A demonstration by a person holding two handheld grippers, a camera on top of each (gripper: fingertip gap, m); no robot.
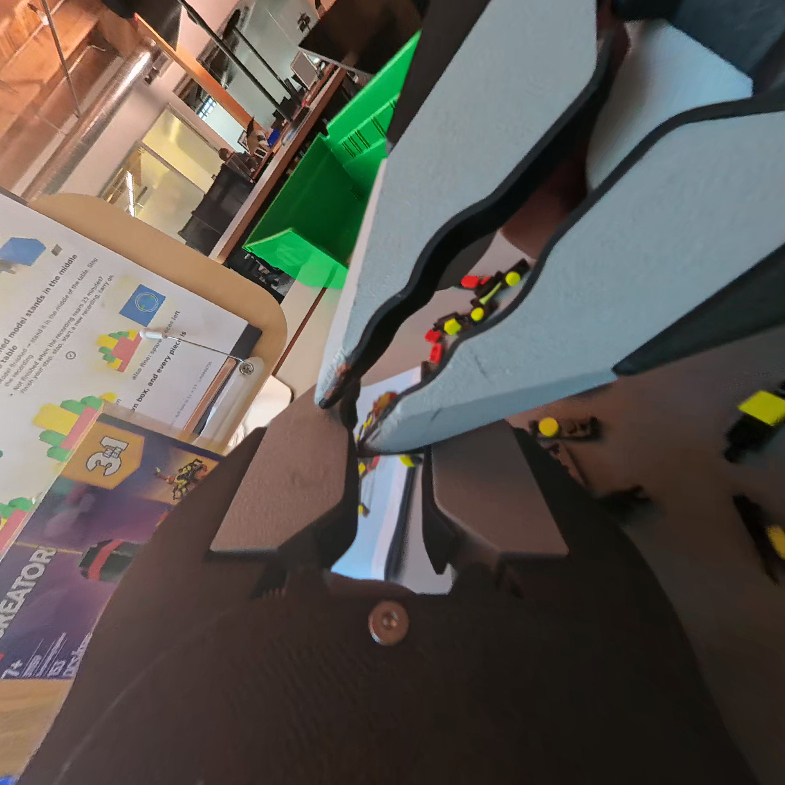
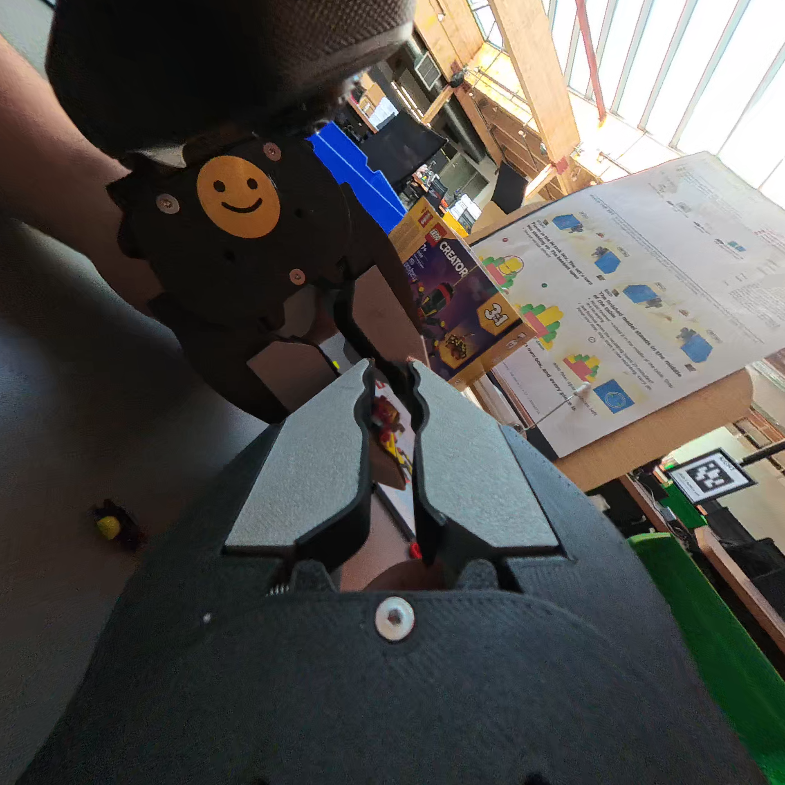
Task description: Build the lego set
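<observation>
My right gripper [image 2: 391,366] has grey fingers. Its tips are closed on a small black piece [image 1: 347,411], held above the table. In the left wrist view it reaches in from the upper right [image 1: 351,418]. My left gripper [image 1: 386,424] has brown fingers and meets it tip to tip. One left fingertip touches the same piece and the other is hidden behind a grey finger. Its jaws stand a little apart, and what is between them is hidden. Loose black, yellow and red pieces [image 1: 478,314] lie on the brown table beyond. An open booklet [image 2: 393,429] lies under the tips.
The Lego box [image 2: 458,297] leans on a wooden stand with an instruction sheet [image 2: 637,306]. A green bin [image 1: 323,204] and a blue bin [image 2: 357,178] stand behind. A yellow-and-black piece [image 2: 108,526] lies alone on the table. A marker card [image 2: 709,475] is at the right. Some 6 centimetres of space lies between my two pairs of fingers.
</observation>
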